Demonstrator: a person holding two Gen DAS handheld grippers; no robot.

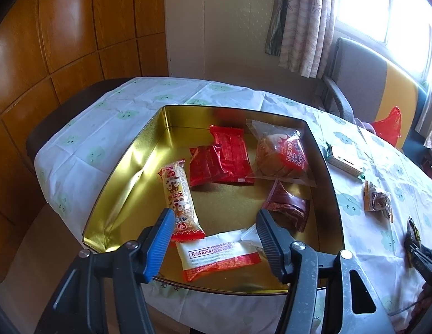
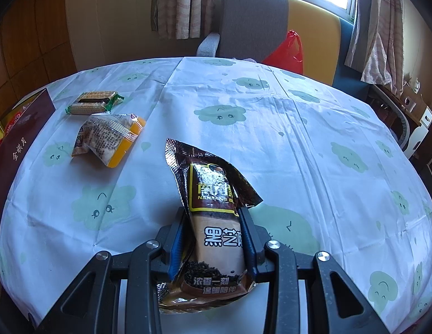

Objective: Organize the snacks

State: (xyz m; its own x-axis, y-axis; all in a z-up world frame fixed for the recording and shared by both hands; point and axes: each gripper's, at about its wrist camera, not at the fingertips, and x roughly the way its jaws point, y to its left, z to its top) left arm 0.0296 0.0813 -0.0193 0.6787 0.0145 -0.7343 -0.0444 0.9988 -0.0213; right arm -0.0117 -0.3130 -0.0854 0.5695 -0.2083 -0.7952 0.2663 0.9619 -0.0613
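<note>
A gold tin [image 1: 127, 178] on the table holds several snack packets: a white Rose Kiss packet [image 1: 216, 256], a puffed-rice bar [image 1: 179, 197], red packets [image 1: 224, 158], a clear cake packet [image 1: 282, 153] and a dark red one [image 1: 288, 208]. My left gripper [image 1: 213, 233] is open and empty just above the white packet. My right gripper [image 2: 213, 222] is shut on a brown sesame packet [image 2: 213, 200], held above the tablecloth. A biscuit pack [image 2: 90, 101] and an orange-edged packet [image 2: 110, 139] lie loose on the cloth, also in the left wrist view [image 1: 345, 162] [image 1: 376, 200].
The tin's maroon outer wall [image 2: 18, 139] stands at the left of the right wrist view. A grey and yellow chair [image 2: 271, 22] with a red plastic bag [image 2: 288, 53] stands behind the table. Wooden panelling [image 1: 63, 41] lies left, a curtained window [image 1: 383, 14] at the back.
</note>
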